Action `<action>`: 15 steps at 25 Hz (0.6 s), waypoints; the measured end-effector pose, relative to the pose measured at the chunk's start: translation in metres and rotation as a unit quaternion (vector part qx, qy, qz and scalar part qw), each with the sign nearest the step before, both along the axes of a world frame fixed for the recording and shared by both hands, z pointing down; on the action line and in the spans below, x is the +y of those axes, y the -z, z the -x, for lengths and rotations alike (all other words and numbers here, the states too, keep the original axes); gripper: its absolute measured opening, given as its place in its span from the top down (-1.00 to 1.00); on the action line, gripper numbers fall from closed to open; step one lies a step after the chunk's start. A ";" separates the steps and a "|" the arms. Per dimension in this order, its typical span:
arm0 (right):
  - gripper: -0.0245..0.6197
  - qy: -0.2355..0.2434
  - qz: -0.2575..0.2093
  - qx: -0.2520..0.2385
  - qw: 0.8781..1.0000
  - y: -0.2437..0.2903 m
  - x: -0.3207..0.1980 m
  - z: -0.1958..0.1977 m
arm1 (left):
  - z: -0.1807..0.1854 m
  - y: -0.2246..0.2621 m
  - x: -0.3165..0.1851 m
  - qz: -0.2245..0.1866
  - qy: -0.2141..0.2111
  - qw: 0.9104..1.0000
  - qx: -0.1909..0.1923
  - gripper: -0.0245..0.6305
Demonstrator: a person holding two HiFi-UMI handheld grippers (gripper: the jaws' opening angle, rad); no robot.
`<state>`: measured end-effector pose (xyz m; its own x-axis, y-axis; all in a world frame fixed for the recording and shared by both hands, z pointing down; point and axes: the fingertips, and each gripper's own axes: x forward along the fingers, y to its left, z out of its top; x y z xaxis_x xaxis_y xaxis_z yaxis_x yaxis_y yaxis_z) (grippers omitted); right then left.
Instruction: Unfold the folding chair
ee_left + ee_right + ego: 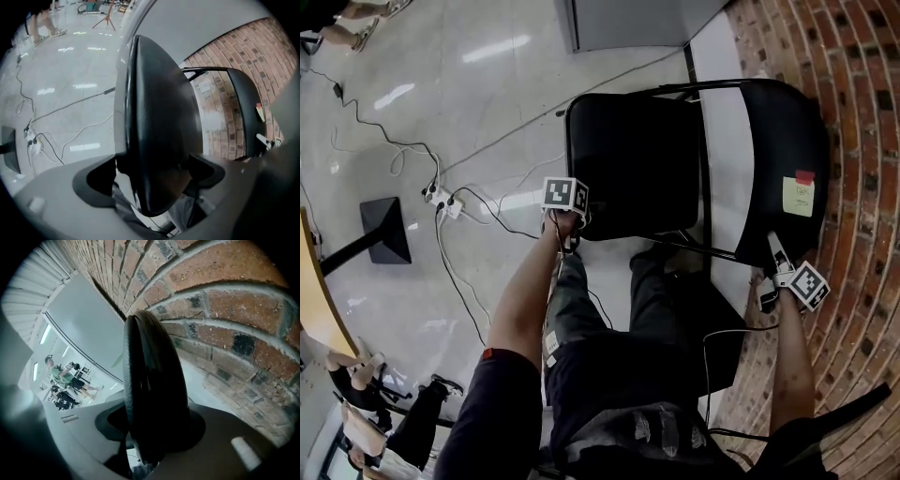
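A black folding chair stands beside the brick wall. Its seat [633, 164] is tilted towards me and its backrest [783, 141] lies close to the wall. A yellow note [799, 195] is stuck on the backrest. My left gripper [568, 236] is shut on the seat's near edge, which fills the gap between the jaws in the left gripper view [154, 173]. My right gripper [772, 244] is shut on the backrest's lower edge, and in the right gripper view [157, 427] that dark rim sits pinched between the jaws.
The brick wall [862, 94] runs along the right, right behind the backrest. A power strip [445, 202] with several cables lies on the floor to the left. A black stand base [384, 230] sits beyond it. My legs [609, 309] stand just before the seat.
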<state>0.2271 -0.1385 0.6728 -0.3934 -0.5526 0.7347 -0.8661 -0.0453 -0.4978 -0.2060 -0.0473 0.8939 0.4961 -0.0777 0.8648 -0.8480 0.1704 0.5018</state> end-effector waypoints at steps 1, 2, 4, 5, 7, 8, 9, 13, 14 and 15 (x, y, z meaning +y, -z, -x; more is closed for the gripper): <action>0.38 0.000 -0.003 -0.003 1.000 0.001 0.002 0.005 | 0.004 -0.001 0.002 -0.002 -0.002 1.000 -0.001 -0.54; 0.38 0.000 -0.006 -0.003 1.000 0.002 0.004 0.010 | 0.007 0.000 0.005 -0.004 -0.003 1.000 0.001 -0.49; 0.38 0.002 -0.008 -0.002 1.000 0.001 0.006 0.021 | 0.013 0.009 0.010 -0.004 0.000 1.000 0.007 -0.44; 0.38 0.005 -0.007 -0.003 1.000 0.000 0.006 0.027 | 0.018 0.022 0.011 -0.003 0.002 1.000 0.005 -0.41; 0.38 0.008 -0.006 -0.006 1.000 -0.002 0.005 0.038 | 0.027 0.042 0.014 0.004 0.009 1.000 -0.002 -0.37; 0.39 0.009 -0.006 -0.005 1.000 -0.001 0.007 0.043 | 0.030 0.042 0.017 0.009 0.015 1.000 -0.004 -0.34; 0.39 0.010 -0.006 -0.004 1.000 -0.001 0.009 0.046 | 0.032 0.041 0.021 0.011 0.022 1.000 -0.004 -0.30; 0.40 0.015 -0.004 -0.006 1.000 0.003 0.015 0.059 | 0.038 0.049 0.027 0.006 0.034 0.999 -0.004 -0.11; 0.40 0.016 -0.004 -0.006 1.000 0.006 0.015 0.061 | 0.035 0.055 0.026 -0.001 0.033 0.999 -0.001 -0.09; 0.40 0.018 -0.004 -0.006 1.000 0.009 0.015 0.062 | 0.033 0.057 0.025 -0.008 0.033 0.999 0.004 -0.05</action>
